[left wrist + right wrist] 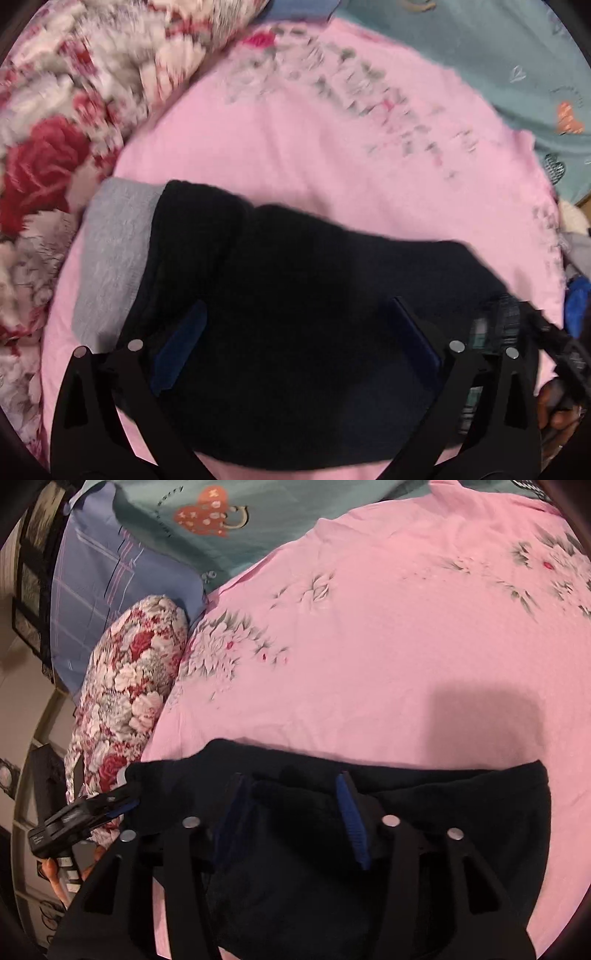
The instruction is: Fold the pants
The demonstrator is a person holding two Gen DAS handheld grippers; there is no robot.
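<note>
The black pants (303,295) lie folded on the pink floral sheet (295,147), with a grey part (114,251) sticking out at their left. My left gripper (295,332) hovers over the pants with its blue-padded fingers (177,350) wide apart and nothing between them. My right gripper (291,812) is over the same pants (443,830), its fingers (351,819) apart with dark fabric between them. The left gripper shows at the left of the right wrist view (92,812), at the pants' left corner.
A rolled red-and-white floral quilt (125,701) lies along the sheet's left side. A blue plaid pillow (96,590) and a teal cover (258,524) lie beyond it. Dark and blue cloth (576,295) sits at the far right edge.
</note>
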